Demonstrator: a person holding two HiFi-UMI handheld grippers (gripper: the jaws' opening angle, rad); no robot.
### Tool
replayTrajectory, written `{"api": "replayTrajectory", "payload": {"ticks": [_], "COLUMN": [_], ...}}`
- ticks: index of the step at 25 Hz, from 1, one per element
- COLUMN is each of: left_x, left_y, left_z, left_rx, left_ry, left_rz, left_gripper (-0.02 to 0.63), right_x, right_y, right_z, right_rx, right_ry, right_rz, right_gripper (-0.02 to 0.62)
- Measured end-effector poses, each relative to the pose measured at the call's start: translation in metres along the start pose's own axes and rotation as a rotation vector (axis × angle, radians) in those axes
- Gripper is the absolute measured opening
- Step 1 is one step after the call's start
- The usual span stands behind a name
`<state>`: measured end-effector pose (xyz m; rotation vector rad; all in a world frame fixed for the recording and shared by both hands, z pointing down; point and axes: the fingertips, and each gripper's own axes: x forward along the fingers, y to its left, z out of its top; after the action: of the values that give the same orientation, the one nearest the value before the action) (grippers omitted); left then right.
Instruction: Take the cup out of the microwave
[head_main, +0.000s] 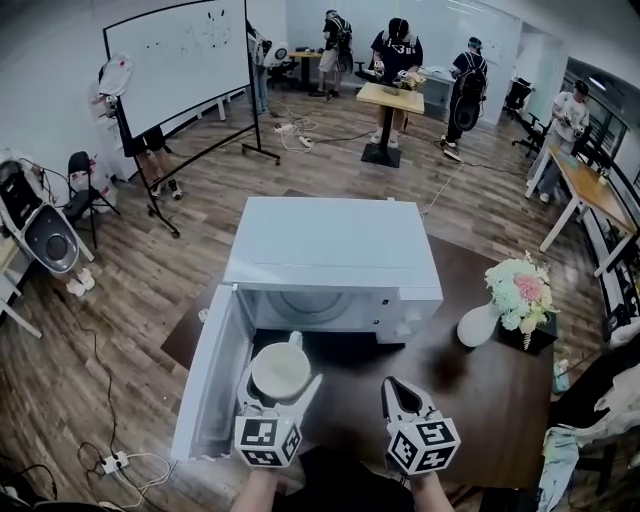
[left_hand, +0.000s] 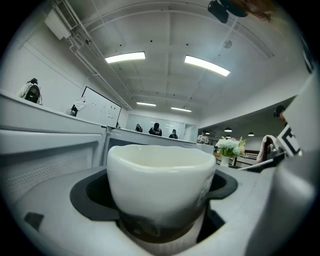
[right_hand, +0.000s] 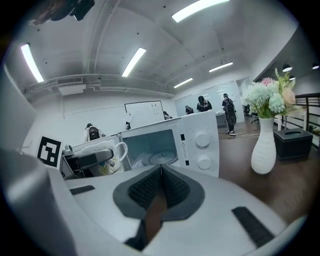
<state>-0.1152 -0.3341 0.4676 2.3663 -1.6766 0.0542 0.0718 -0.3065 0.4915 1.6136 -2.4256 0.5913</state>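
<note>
Dark table (head_main: 480, 385) carries the microwave (head_main: 330, 255), its door open. Left gripper (head_main: 281, 374) clamps the upright cup (head_main: 280, 366) just outside the cavity, on the person's side. Right gripper (head_main: 394, 387) is closed on nothing.

Left gripper (head_main: 281, 378) and right gripper (head_main: 392, 386) look identical tbh: white plastic shells, dark grey ribbed pads (right_hand: 142, 187), black-and-white marker cubes (head_main: 268, 441).

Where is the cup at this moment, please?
In the head view the cup is at lower left, clamped in the left gripper, outside the microwave, just beside its open door.
</note>
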Motion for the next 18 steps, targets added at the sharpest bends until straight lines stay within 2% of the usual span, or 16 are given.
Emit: {"api": "replayTrajectory", "payload": {"ticks": [12,18], "left_x": [-0.068,-0.100], "left_y": [-0.030,-0.032], "left_z": [-0.003,-0.003], "left_rx": [0.014,0.018], "left_ry": [-0.009,-0.024], "left_rz": [-0.020,-0.011], "left_gripper": [0.512,0.512], "right_x": [-0.056,-0.081], "right_y": [0.012,0.009], "right_z": [0.004,0.001], "right_rx": [-0.036,-0.005], "right_ry": [-0.067,-0.100], "right_rz": [0.018,0.010], "right_gripper": [-0.006,-0.006]}}
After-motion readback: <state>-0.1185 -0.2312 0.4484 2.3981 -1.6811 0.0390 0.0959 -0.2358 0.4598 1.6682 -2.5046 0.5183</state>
